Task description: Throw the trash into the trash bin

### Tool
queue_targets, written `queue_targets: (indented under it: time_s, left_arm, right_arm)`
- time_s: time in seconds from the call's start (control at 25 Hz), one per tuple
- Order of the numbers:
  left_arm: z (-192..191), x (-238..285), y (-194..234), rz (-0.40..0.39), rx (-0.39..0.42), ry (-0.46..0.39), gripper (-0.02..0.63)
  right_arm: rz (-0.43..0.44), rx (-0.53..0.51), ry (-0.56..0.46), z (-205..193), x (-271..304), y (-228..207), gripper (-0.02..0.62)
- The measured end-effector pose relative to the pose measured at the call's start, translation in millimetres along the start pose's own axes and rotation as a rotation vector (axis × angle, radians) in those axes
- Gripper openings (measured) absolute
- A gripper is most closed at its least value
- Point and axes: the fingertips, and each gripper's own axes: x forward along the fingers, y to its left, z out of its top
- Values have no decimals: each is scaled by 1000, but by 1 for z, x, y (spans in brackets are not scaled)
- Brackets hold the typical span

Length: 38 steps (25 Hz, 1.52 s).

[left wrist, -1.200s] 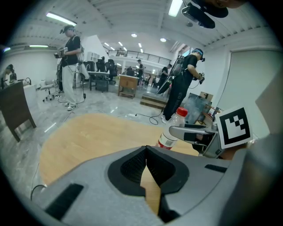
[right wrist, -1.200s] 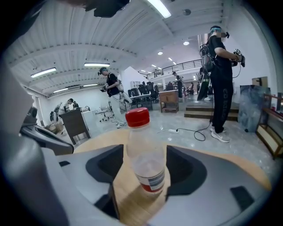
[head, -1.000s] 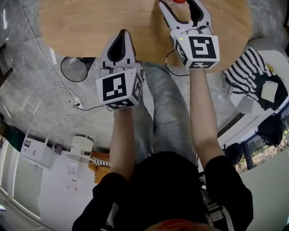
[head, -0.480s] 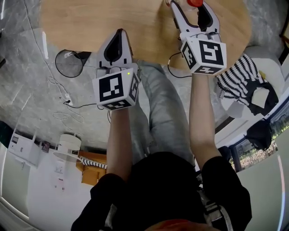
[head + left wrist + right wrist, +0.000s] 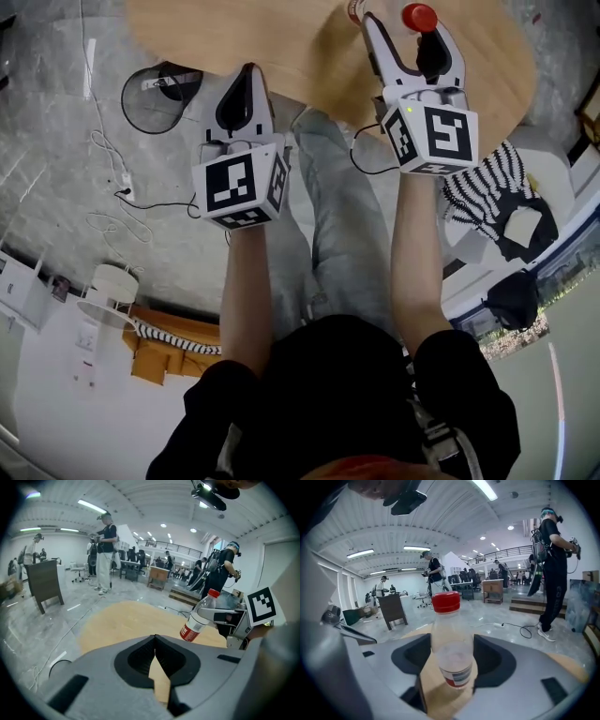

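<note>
A clear plastic bottle (image 5: pixel 451 641) with a red cap (image 5: pixel 419 17) and a red-edged label is held between the jaws of my right gripper (image 5: pixel 405 36), shut on its body. It hangs over the near edge of the round wooden table (image 5: pixel 281 37). The left gripper view shows the same bottle (image 5: pixel 199 616) tilted in the right gripper (image 5: pixel 234 620). My left gripper (image 5: pixel 247 75) is shut and empty, near the table's front edge. A black mesh trash bin (image 5: pixel 159 94) stands on the floor, left of the left gripper.
White cables (image 5: pixel 122 187) trail over the grey floor by the bin. A striped cloth (image 5: pixel 487 173) lies on a white seat at the right. A small white stand (image 5: pixel 108 286) is at lower left. Several people stand in the hall beyond a dark chair (image 5: pixel 44 581).
The right gripper has drawn the bottle back toward the table's near edge, so its red cap now shows fully. The bin sits closer to the left gripper in view. The left gripper stays shut.
</note>
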Motion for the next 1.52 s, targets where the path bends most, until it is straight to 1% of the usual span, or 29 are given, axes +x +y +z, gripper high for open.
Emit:
queue_targets:
  time_s: [0.36, 0.72, 0.96, 1.12, 1.36, 1.52]
  left_arm:
    - [-19, -63, 91, 136, -100, -45, 5]
    - [-56, -132, 181, 273, -230, -87, 5]
    - [-87, -176, 241, 371, -324, -113, 5]
    - [-109, -202, 276, 431, -385, -119, 5]
    - [-137, -232, 321, 503, -462, -126, 5]
    - [-157, -244, 346, 538, -509, -125, 5]
  right_arm:
    - [182, -58, 25, 3, 22, 126, 256]
    - [375, -131, 61, -8, 40, 263, 256]
    - [505, -183, 105, -30, 50, 356, 256]
    - [579, -216, 139, -46, 56, 409, 256]
    - [663, -261, 189, -71, 68, 475, 258]
    - [703, -289, 234, -97, 78, 508, 258]
